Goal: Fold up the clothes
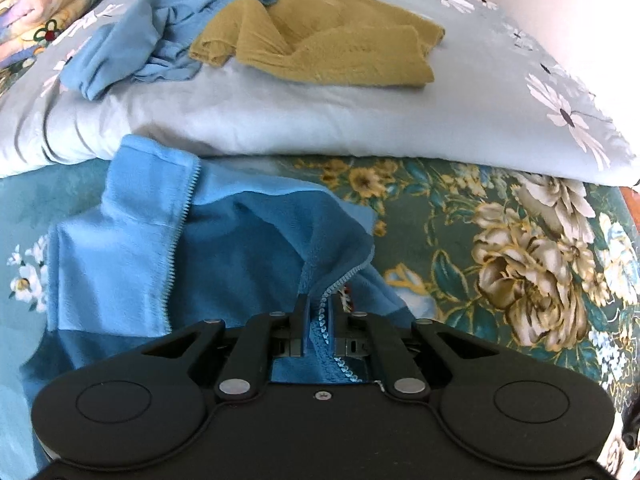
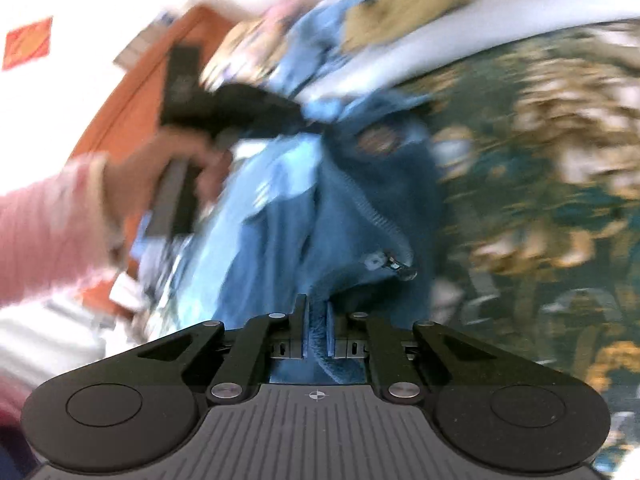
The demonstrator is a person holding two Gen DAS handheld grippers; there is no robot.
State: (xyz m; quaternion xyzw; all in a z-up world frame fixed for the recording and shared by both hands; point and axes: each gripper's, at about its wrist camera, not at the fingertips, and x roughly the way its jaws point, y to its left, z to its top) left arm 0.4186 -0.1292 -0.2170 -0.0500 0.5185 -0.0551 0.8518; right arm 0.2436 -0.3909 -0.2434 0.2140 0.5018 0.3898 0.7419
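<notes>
Three garments: one blue zip jacket on the bed, one light blue top and one mustard sweater on the quilt. One pale flowered quilt, folded. One floral bedspread. One stack of patterned bedding at far left. Two hand-held grippers, left and right.

The left gripper points steeply down at the blue zip jacket, its jaws pinched tight on the zipper edge. The right gripper is likewise clamped on a fold of that jacket. In the blurred right view, the person's left hand, in a pink sleeve, grips the left gripper's handle above the jacket.
</notes>
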